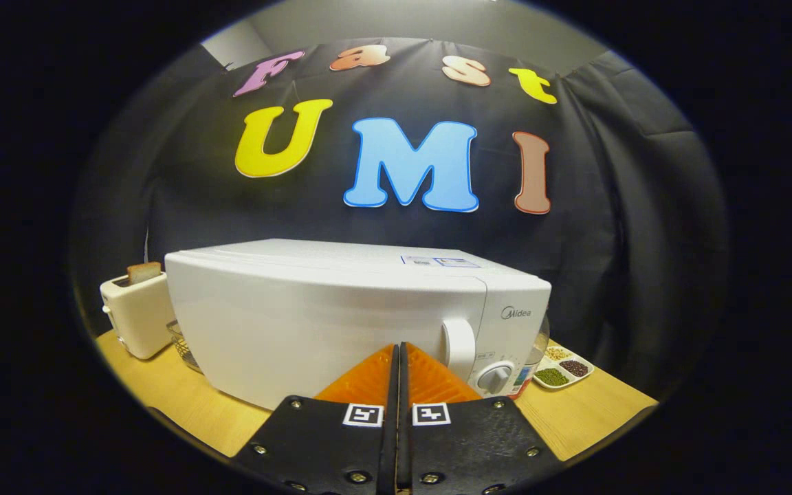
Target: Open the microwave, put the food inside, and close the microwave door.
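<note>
The microwave (341,316) stands on the table (588,412), toaster (136,313) left, compartment dish (562,370) right, closed claw (399,354) before it.

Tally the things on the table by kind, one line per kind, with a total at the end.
Microwave: 1, white, door shut
Toaster: 1, with a slice of bread in its slot
Wire basket: 1, partly behind the microwave
Divided tray of grains: 1
Jar: 1, mostly hidden beside the microwave
Total: 5 on the table

The gripper is shut, close to the microwave door.

It was a mock kitchen booth: a microwave (341,316), toaster (136,313) and sectioned dish (564,368) sat on a wooden worktop (581,412) before cloth.
</note>
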Demonstrator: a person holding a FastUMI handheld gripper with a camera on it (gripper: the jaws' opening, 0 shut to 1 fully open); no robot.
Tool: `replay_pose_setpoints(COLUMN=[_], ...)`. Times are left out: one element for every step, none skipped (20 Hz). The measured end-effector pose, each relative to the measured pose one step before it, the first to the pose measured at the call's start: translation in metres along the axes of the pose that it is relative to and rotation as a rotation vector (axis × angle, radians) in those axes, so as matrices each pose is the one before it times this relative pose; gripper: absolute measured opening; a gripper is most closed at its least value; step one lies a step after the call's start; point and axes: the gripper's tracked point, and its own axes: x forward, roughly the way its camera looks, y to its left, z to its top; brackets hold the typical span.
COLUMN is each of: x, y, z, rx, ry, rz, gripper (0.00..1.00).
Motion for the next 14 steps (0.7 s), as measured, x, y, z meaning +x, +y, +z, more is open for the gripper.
replay_pose_setpoints(x=[-0.01494,-0.01786,-0.01746,-0.01761,-0.01544,-0.01655,-0.01457,-0.01411,-0.01248,-0.01130,-0.01038,-0.00918,-0.00753,-0.00561], y=[0.00452,0.00477,0.00509,0.00350,0.00299,0.00521,0.00431,0.00232,-0.00001,-0.00029,0.00017,-0.00063,0.00016,0.00118], z=[0.00899,0.01183,0.01375,0.01607,0.01775,0.01712,0.01568,0.01556,0.01574,0.01475,0.01163,0.01031,0.00896,0.00900], rx=[0.00704,0.01321,0.01007,0.00626,-0.00008,-0.00532,-0.00755,-0.00758,-0.00477,-0.00368,-0.00265,-0.00120,-0.00040,0.00593], ry=[-0.00689,-0.01046,-0.01801,-0.02257,-0.02430,-0.01825,-0.01772,-0.01663,-0.02172,-0.01937,-0.01573,-0.01222,-0.01055,-0.01174], rz=[0.01590,0.02331,0.02469,0.01726,0.01322,0.01554,0.01435,0.00499,-0.00200,-0.00518,-0.00560,-0.00553,-0.00464,-0.00251], gripper=[0.01,0.03,0.03,0.03,0.06,0.07,0.10,0.11,0.13,0.22,0.22,0.31,0.33,0.40])
